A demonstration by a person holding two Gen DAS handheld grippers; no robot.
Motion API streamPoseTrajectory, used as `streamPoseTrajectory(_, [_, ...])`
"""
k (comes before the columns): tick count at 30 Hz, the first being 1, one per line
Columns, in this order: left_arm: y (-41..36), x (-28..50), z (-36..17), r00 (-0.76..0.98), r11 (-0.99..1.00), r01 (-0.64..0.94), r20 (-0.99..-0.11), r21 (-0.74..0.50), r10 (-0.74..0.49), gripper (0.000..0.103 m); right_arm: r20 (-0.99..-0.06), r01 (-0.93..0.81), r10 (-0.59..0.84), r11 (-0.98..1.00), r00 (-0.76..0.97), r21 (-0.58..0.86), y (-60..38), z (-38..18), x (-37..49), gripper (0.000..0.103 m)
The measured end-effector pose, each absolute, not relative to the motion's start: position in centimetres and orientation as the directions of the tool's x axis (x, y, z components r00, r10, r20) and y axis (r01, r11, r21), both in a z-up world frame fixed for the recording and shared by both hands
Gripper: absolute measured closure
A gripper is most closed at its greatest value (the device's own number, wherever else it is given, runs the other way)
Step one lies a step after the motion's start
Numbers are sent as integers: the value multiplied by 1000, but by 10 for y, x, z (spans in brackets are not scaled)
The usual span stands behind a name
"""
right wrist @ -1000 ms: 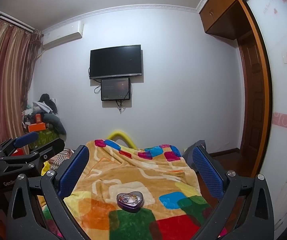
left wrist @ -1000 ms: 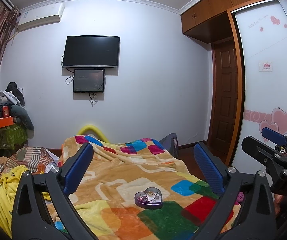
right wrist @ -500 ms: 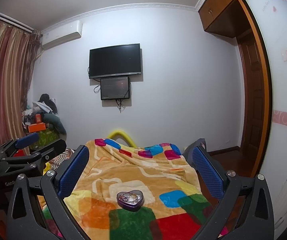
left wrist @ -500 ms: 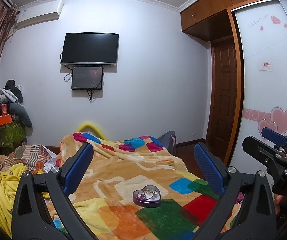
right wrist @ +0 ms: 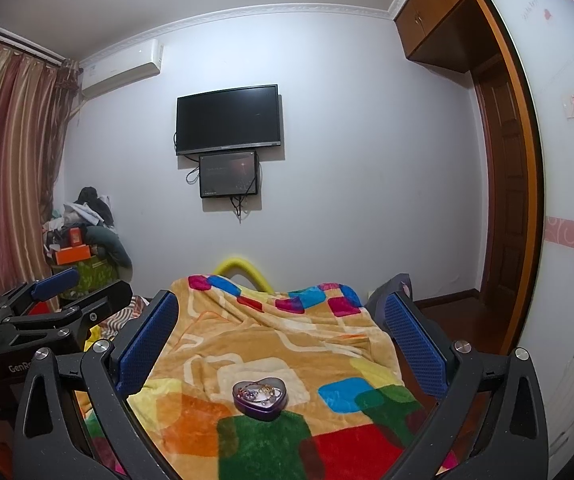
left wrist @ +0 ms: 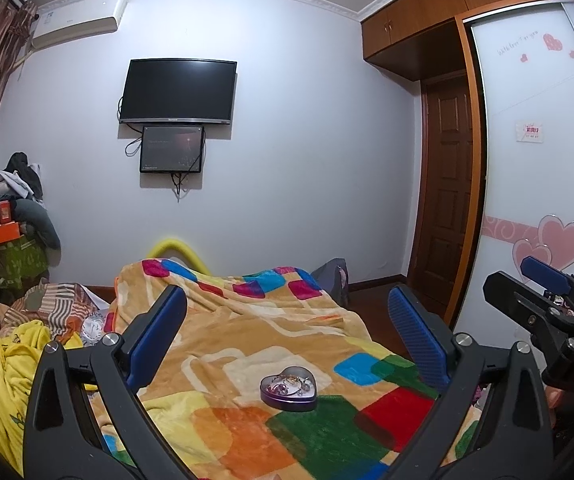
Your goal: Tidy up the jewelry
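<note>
A purple heart-shaped tin (left wrist: 288, 388) with several rings and chains in it sits open on the patchwork blanket (left wrist: 247, 336); it also shows in the right wrist view (right wrist: 260, 397). My left gripper (left wrist: 287, 332) is open and empty, held above and short of the tin. My right gripper (right wrist: 281, 332) is open and empty, also short of the tin. Each gripper shows at the edge of the other's view: the right one (left wrist: 543, 300), the left one (right wrist: 67, 292).
A wall TV (left wrist: 178, 92) and a smaller screen (left wrist: 171, 149) hang ahead. A pile of clothes and boxes (left wrist: 7, 216) stands at the left. Crumpled yellow and striped bedding (left wrist: 15, 352) lies left of the blanket. Wardrobe doors (left wrist: 539, 160) and a wooden door (left wrist: 443, 200) are at the right.
Both views have tilted slightly upward, so the tin and the room sit a little lower in frame. Both grippers stay open and empty.
</note>
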State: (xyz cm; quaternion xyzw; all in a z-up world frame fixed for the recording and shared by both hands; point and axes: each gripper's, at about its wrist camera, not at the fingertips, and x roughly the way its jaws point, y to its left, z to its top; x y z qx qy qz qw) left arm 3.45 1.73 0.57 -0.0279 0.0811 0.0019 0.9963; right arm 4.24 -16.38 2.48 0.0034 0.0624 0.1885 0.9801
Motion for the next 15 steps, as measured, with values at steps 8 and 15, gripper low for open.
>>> streamPoseTrajectory(8, [19, 36, 4, 987, 998, -3, -164, -64, -7, 1, -124, -364, 366, 931, 923, 37, -164, 25, 44, 0])
streamPoseTrajectory(15, [19, 41, 1, 985, 998, -3, -173, -62, -8, 1, -135, -362, 366, 931, 921, 51, -166, 22, 49, 0])
